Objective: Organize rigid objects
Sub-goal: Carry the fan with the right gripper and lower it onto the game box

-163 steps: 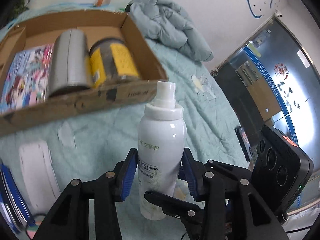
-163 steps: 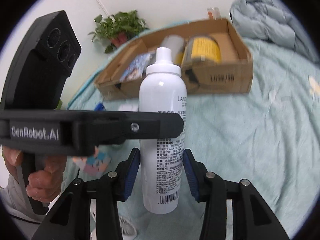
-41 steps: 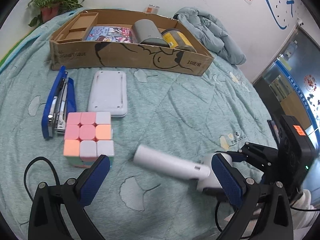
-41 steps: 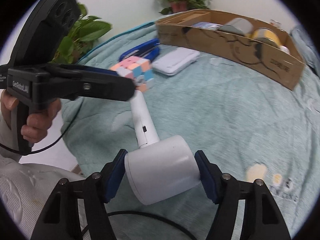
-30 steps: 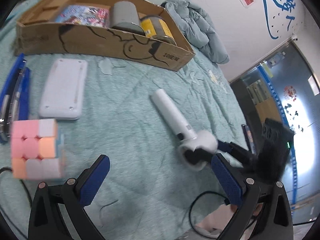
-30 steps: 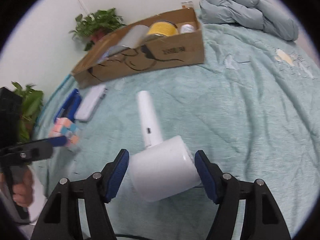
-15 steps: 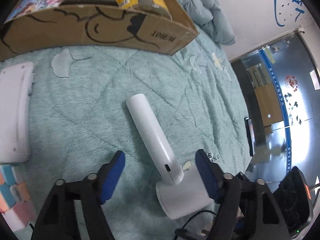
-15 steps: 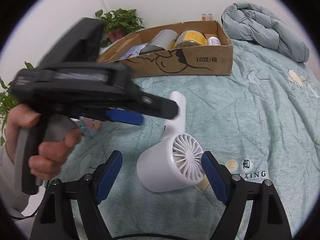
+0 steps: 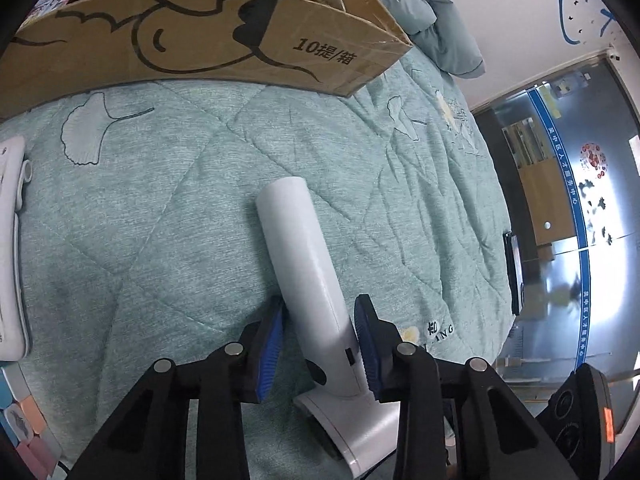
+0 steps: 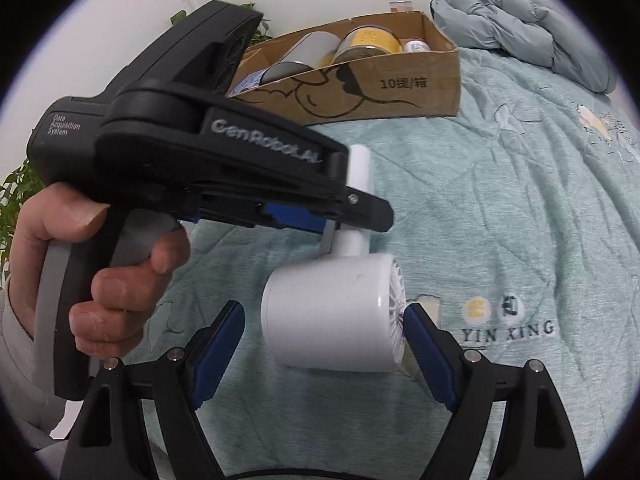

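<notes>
- On the green quilt [image 9: 168, 208], your left gripper [image 9: 320, 344] pinched the handle of the white handheld fan [image 9: 304, 264], blue pads pressed to both sides.
- Your left wrist view alone showed the handle's full length, running away from you toward the cardboard box [image 9: 208, 44].
- Your right wrist view alone showed the fan's round head with its grille facing right, sitting between the spread fingers of your right gripper [image 10: 320, 344], neither pad touching it.
- Your left hand [image 10: 100, 272] squeezed its trigger.
</notes>
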`<state>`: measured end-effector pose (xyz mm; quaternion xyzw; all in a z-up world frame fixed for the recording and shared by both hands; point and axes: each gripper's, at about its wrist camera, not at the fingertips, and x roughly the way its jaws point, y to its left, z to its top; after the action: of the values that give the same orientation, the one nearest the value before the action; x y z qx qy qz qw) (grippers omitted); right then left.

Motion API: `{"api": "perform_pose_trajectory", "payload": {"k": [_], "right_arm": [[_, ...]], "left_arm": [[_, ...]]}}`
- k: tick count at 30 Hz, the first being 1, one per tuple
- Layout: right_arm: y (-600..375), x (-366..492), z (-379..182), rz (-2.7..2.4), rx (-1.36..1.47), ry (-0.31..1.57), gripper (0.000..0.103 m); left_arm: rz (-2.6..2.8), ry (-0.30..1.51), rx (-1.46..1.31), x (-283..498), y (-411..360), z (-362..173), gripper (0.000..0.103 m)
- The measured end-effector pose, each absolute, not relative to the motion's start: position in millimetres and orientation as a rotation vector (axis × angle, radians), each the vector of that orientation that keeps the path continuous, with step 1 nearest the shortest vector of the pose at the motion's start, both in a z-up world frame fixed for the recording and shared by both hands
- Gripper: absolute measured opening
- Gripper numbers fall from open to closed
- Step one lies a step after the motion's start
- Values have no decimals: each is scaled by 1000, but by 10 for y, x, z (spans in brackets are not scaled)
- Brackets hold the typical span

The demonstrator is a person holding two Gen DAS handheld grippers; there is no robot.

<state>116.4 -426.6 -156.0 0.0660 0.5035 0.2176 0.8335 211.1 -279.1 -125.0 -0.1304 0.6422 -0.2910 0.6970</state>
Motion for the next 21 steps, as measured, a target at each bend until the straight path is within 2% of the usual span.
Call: {"api": "perform_pose_trajectory", "payload": {"k": [9, 11, 13, 21], "right_arm": [[-4183, 1193, -1535, 449, 101, 1025, 80], [-4184, 1210, -1526, 436, 94, 1015, 77], [-4215, 1256, -1528, 414, 104, 1010, 70], [-4174, 1284, -1540, 376, 66, 1020, 67]], "left_arm": [[-656, 1438, -285, 2072, -2755, -1215, 30], [-655, 1435, -279, 2055, -2751, -1199, 30], [-657, 1426, -269, 2026, -2755, -1169, 30], [-674, 1401, -258, 1966, -2703, -1062, 30]]}}
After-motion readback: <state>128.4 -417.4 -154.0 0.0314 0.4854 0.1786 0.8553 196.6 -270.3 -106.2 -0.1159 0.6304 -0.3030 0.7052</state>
